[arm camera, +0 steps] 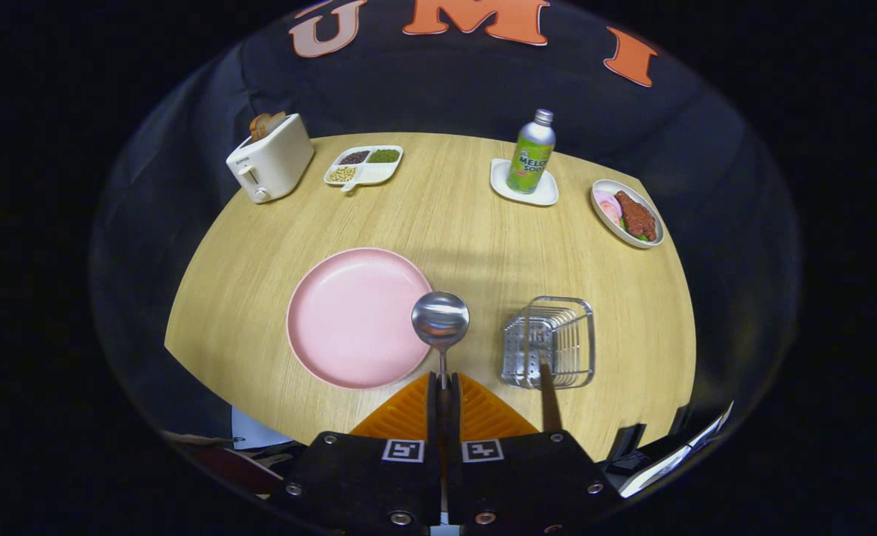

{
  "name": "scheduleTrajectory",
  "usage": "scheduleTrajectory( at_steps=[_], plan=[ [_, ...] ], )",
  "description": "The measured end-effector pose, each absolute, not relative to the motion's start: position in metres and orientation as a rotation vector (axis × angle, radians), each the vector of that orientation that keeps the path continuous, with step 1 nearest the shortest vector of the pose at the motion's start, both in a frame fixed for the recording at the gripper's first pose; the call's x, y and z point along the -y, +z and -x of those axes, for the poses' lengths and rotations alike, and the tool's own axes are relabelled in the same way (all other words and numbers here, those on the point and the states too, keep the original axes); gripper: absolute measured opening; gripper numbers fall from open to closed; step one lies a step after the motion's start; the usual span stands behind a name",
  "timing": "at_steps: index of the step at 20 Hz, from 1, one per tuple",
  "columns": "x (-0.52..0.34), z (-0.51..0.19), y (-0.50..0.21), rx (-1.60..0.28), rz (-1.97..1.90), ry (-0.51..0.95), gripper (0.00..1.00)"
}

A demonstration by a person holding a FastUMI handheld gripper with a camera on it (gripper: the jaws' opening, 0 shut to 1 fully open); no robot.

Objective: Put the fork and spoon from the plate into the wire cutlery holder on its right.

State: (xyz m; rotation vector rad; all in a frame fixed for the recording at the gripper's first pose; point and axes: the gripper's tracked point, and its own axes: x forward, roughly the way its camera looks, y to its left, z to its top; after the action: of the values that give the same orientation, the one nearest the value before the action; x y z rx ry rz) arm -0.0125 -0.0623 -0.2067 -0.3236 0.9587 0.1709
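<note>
My gripper [444, 383] is clenched on the spoon [441, 321], both orange fingers [401, 413] pressing its thin handle, bowl standing up just ahead of them. The pink plate [354, 317] lies bare beyond my left finger, the spoon's bowl over its right rim. To the right sits the wire cutlery holder [552, 341] with a dark handle, likely the fork [549, 394], leaning out of it toward me. All on the round wooden table [483, 223].
</note>
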Motion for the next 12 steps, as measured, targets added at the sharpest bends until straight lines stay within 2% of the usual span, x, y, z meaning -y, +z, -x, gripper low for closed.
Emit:
scheduleTrajectory(
  at_steps=[12],
  plan=[
    [0.137, -0.001, -0.194, -1.148, 0.377, 0.096, 0.04]
  ],
)
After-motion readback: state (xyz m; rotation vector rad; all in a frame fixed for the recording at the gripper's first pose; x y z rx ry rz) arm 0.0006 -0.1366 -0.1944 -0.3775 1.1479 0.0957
